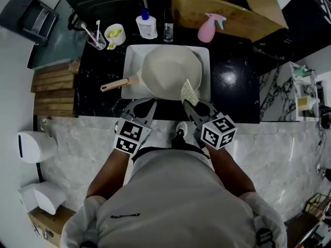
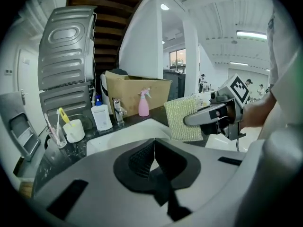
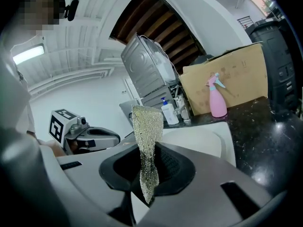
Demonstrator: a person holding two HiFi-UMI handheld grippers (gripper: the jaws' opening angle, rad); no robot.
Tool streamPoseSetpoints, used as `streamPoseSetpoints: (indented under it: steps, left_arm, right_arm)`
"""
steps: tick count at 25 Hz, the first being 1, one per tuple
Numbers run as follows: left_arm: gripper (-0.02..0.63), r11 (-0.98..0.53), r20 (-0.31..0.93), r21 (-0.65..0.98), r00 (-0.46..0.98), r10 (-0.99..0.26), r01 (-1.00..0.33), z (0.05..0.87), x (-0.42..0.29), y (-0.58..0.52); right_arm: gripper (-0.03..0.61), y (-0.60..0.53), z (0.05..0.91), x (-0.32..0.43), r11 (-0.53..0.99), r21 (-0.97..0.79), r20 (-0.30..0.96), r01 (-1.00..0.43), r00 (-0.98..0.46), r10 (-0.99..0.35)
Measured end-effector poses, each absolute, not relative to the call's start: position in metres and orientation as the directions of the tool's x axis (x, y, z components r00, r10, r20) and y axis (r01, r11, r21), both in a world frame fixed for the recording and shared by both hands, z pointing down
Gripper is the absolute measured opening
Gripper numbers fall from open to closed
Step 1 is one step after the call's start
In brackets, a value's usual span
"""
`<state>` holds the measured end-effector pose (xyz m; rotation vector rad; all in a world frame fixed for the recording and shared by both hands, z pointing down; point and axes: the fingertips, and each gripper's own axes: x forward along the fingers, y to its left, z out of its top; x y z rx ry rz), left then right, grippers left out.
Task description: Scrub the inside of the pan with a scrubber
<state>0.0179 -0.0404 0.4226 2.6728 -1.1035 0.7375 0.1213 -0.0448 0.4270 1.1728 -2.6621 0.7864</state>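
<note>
1. Pan [image 1: 170, 71]: only the head view shows it whole. It is a pale, rounded bowl with a wooden handle [image 1: 114, 84] pointing left, and it lies in the white rectangular sink [image 1: 133, 53] of a glossy black speckled counter [image 1: 232, 76].
2. A cardboard box [image 1: 227, 6] stands behind the sink.
3. Left gripper [image 2: 152, 157]: its own view shows the ribbed black pads pressed together with nothing between them.
4. Right gripper [image 3: 147, 174]: its jaws are clamped on the scrubber [image 3: 146, 141], which the head view places over the pan's near right rim.
5. The right gripper view shows the scrubber edge-on as thin, glittery woven mesh. The left gripper view shows its flat rectangular face.
6. A pink plastic spray bottle [image 3: 217, 98] stands against the box.
7. Only the left gripper view shows the metal faucet [image 2: 118, 110].
</note>
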Motion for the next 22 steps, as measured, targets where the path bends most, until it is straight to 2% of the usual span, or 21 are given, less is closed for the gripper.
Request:
streamPoseSetpoints:
  steps: [5, 10, 15, 22]
  left_arm:
    - [0.016, -0.694, 0.565, -0.134, 0.521, -0.640, -0.708, 0.449, 0.024, -0.074]
    - [0.017, -0.686, 0.565, -0.108, 0.523, -0.638, -0.719, 0.447, 0.034, -0.108]
    - [0.017, -0.663, 0.606, -0.110, 0.479, -0.635, -0.740, 0.462, 0.013, -0.126]
    - [0.017, -0.714, 0.691, -0.092, 0.472, -0.548, -0.694, 0.488, -0.025, -0.144]
  right_arm:
    - [0.077, -0.084, 0.436, 0.140, 0.574, -0.413, 0.335, -0.708, -0.704, -0.627]
    - [0.077, -0.119, 0.447, 0.153, 0.587, -0.413, 0.354, -0.696, -0.717, -0.601]
    - [0.077, -0.142, 0.458, 0.147, 0.596, -0.420, 0.371, -0.685, -0.728, -0.576]
    - [0.077, -0.164, 0.474, 0.129, 0.559, -0.413, 0.415, -0.719, -0.695, -0.587]
